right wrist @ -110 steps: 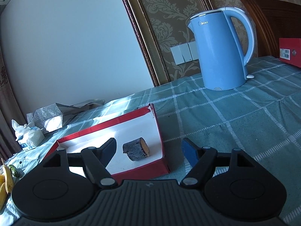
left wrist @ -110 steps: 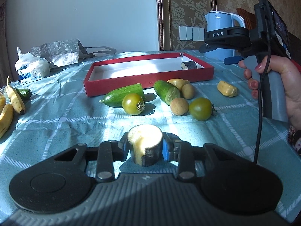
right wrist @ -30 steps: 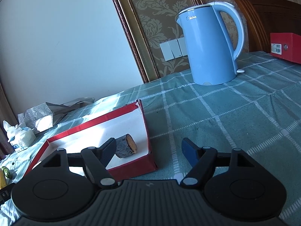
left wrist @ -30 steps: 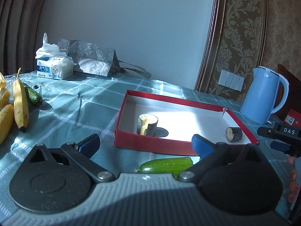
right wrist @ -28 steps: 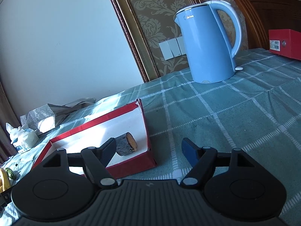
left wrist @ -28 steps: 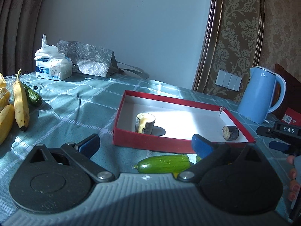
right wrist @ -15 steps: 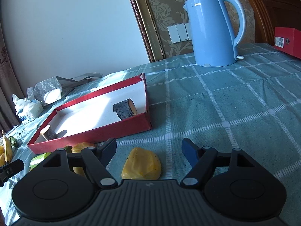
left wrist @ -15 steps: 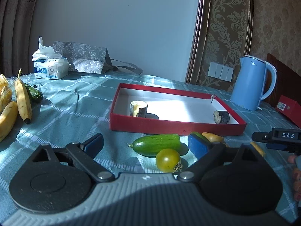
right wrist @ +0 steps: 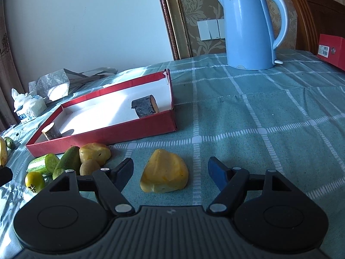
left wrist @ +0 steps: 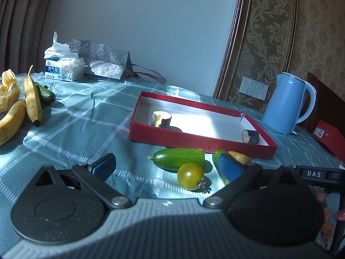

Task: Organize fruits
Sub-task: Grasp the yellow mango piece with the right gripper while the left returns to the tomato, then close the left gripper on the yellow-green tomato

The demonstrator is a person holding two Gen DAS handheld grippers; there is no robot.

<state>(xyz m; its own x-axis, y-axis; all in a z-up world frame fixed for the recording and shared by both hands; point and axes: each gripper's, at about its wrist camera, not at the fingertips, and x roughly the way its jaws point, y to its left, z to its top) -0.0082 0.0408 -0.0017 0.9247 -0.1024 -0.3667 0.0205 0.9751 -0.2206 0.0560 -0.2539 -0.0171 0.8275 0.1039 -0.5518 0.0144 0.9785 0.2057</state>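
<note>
Right claw (right wrist: 170, 170) spread wide, empty, flanking a lumpy yellow fruit piece (right wrist: 164, 174); left claw (left wrist: 166, 168) likewise spread above checked cloth surface (left wrist: 86, 129), red cardboard tray (left wrist: 194, 139) beyond.

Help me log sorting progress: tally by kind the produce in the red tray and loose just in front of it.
Dark-skinned chunks: 2
Cucumbers: 2
Yellow pieces: 2
Green tomato: 1
Small brown fruit: 1
Total: 8 visible
</note>
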